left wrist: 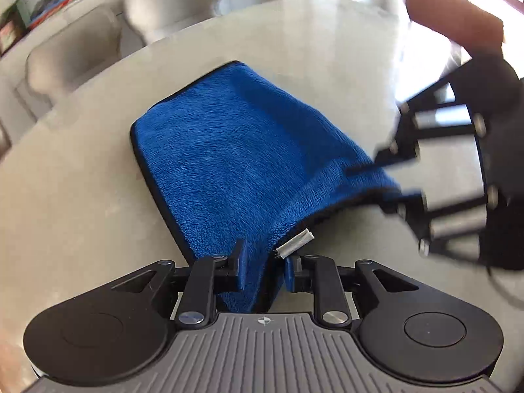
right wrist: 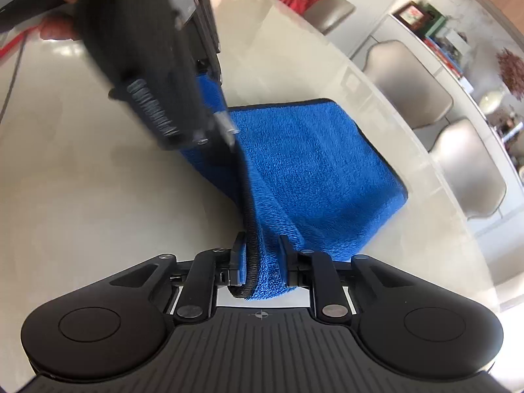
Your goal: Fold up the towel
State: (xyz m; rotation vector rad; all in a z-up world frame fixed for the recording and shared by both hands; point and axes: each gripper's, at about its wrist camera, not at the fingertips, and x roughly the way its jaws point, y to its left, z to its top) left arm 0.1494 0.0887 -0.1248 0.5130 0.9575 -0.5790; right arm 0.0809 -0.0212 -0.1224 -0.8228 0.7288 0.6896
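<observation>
A blue towel point(left wrist: 229, 150) with black edging lies partly on the pale table, its near side lifted. My left gripper point(left wrist: 265, 262) is shut on one lifted corner, beside a small white tag point(left wrist: 294, 243). In the right wrist view my right gripper point(right wrist: 260, 258) is shut on another corner of the towel point(right wrist: 314, 163), the black hem running between its fingers. The right gripper point(left wrist: 386, 183) shows at the right of the left wrist view, blurred, holding the towel's edge. The left gripper's body point(right wrist: 157, 65) fills the upper left of the right wrist view.
The round pale table point(left wrist: 82, 196) carries the towel. Grey upholstered chairs point(left wrist: 163, 3) stand beyond its far edge, more chairs point(right wrist: 406, 82) at the right. A shelf with books point(right wrist: 439, 32) is behind. A red cord point(right wrist: 13, 41) lies at the far left.
</observation>
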